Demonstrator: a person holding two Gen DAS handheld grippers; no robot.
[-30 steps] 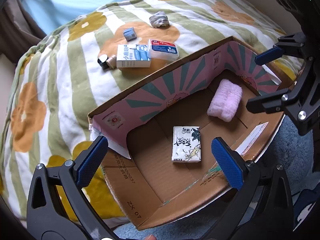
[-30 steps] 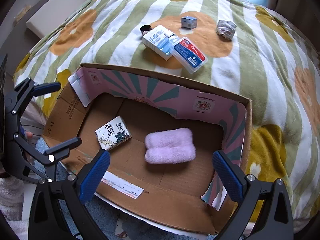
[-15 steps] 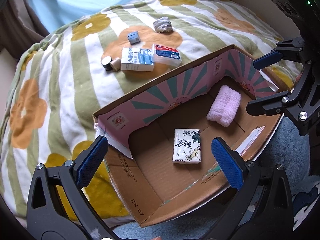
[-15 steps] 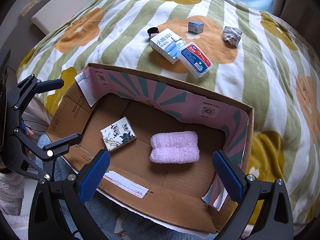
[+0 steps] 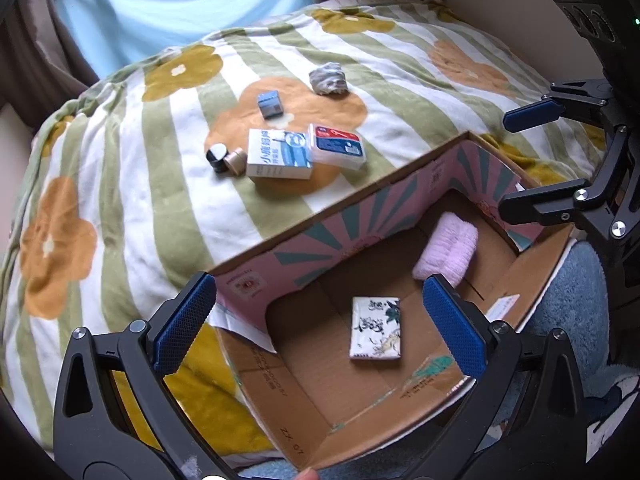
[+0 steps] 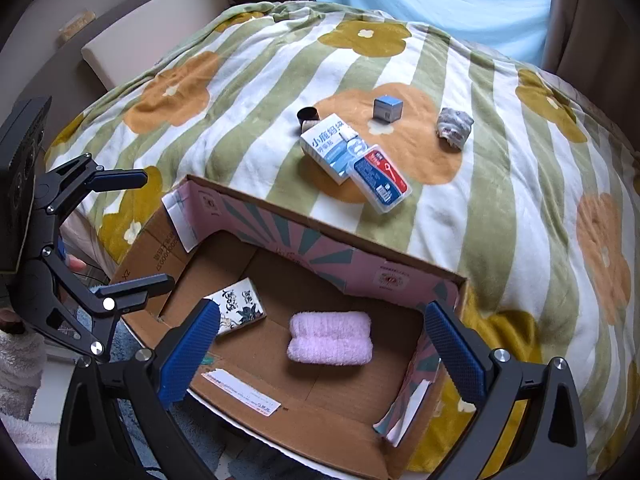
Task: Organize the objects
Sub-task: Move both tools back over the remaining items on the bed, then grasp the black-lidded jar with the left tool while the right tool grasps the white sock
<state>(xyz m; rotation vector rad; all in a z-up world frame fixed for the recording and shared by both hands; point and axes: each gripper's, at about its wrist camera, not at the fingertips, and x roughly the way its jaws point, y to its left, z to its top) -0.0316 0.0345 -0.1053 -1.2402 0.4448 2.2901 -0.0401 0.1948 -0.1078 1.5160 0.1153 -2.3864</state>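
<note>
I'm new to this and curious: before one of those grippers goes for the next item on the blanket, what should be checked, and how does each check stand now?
1. Left gripper open and holding nothing: ok.
2. Right gripper open and holding nothing: ok.
3. Cardboard box has bare floor beside the pink towel and tissue pack: ok.
4. White carton and clear plastic case touch, so lifting one may shift the other: not ok.
5. Small blue cube stands apart: ok.

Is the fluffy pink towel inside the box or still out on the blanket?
Inside. The pink towel, rolled up, lies on the floor of the cardboard box, beside the tissue pack. The other items remain out on the blanket.
</note>
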